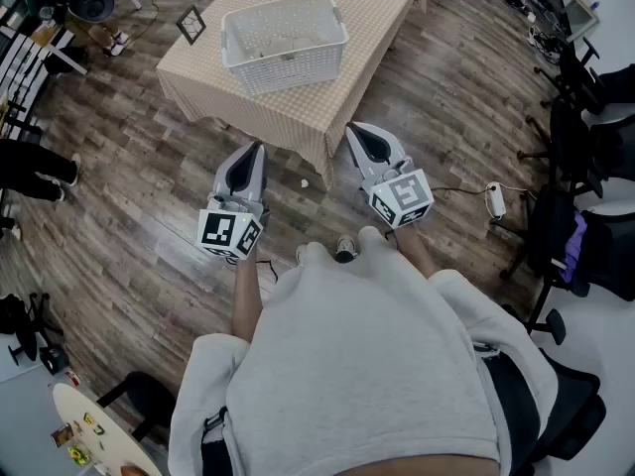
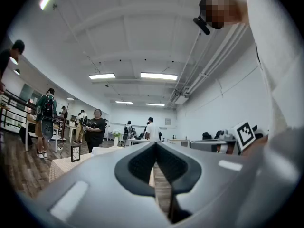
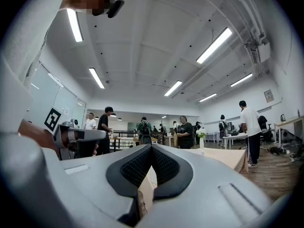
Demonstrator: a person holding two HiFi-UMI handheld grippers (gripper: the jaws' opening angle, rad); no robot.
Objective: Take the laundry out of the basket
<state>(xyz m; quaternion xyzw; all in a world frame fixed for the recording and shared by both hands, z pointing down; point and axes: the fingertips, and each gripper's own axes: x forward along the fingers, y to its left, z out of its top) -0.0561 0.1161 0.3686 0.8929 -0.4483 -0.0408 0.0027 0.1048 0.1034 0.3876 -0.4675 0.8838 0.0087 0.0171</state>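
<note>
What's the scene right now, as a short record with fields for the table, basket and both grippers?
table: low table covered in beige checked cloth
basket: white perforated plastic laundry basket, standing on the table
basket contents: too unclear to tell
left gripper: shut, empty, apart from the basket
right gripper: shut, empty, apart from the basket

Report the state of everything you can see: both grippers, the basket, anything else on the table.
left gripper: shut, empty, short of the laundry basket.
right gripper: shut, empty, also short of it.
laundry basket: upright on the table, untouched; contents too pale to make out.
table: covered by a checked cloth.
picture frame: standing upright near the table's edge.
</note>
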